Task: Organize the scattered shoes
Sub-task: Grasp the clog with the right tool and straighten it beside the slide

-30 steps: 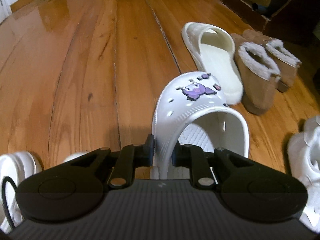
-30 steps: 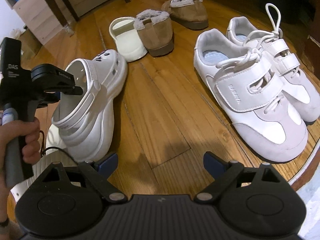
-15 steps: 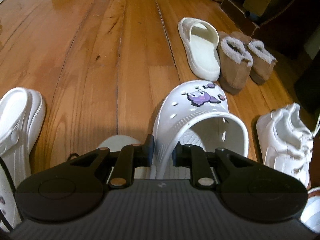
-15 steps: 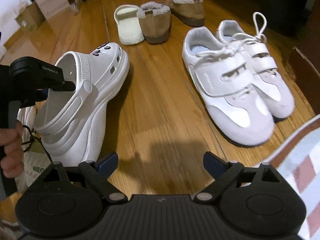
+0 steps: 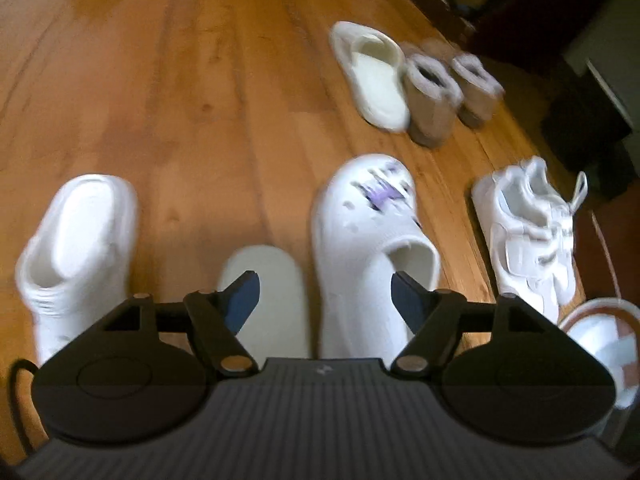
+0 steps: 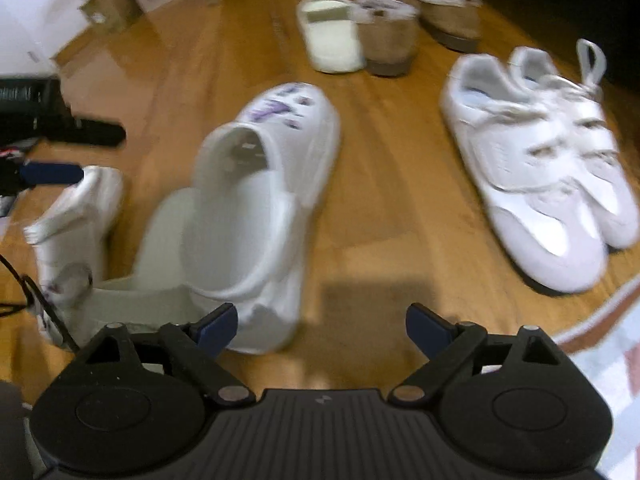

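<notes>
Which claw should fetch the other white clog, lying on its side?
Left, probably. The left claw hangs open nearer the tipped white clog; the right claw is farther off.

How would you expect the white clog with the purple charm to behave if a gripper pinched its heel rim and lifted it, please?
The white clog looks like thick moulded foam, so it is probably light for its bulk and holds its shape. Its smooth rim may slip between the left gripper pads. Lifted by the heel, the long chunky toe would likely droop forward.
</notes>
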